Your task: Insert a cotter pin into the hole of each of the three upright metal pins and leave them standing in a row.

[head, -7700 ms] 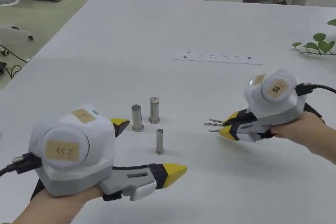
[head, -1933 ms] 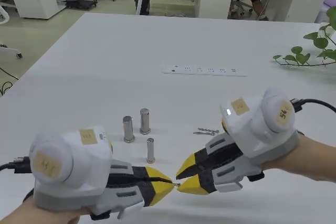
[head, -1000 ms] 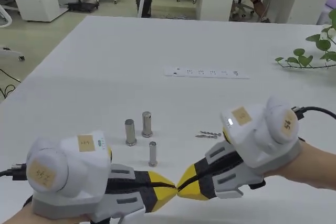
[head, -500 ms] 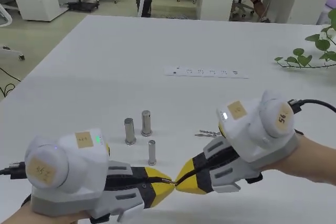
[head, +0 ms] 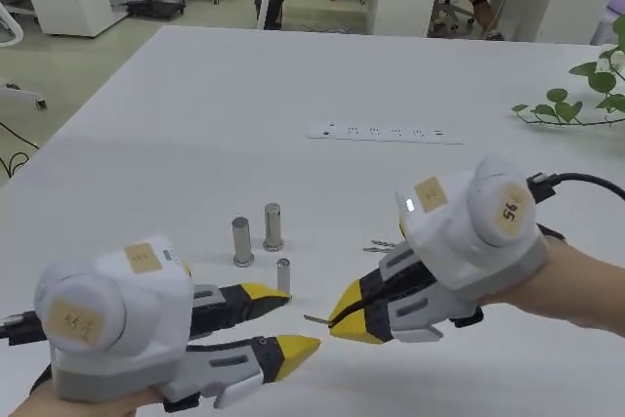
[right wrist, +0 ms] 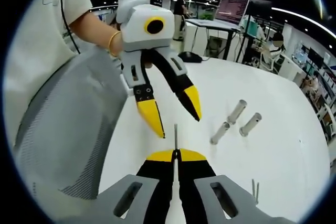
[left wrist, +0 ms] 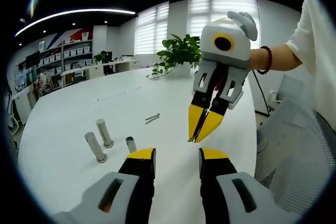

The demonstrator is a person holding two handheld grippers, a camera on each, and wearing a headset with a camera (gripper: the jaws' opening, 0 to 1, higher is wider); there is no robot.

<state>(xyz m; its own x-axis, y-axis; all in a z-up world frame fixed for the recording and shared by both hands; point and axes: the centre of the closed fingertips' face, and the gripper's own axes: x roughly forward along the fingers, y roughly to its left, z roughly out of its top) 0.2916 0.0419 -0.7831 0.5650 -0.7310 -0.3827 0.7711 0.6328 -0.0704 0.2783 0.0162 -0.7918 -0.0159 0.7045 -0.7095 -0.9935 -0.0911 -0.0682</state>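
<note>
Both grippers are held low in front of the person, tips facing each other and just apart. Left gripper (head: 281, 320): jaws parted in a wide V with nothing between them, and the left wrist (right wrist: 108, 40) rises behind its housing. Right gripper (head: 339, 323): jaws pressed together on a thin cotter pin (head: 315, 319), which projects from the tips toward the left gripper's open jaws. The right hand (head: 571, 280) grasps the housing from behind, with the forearm running off to the right.

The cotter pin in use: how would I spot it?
Above the white table, find the right gripper with yellow tips. The cotter pin sticks out from its shut tips; the spare cotter pins lie flat on the table.
</note>
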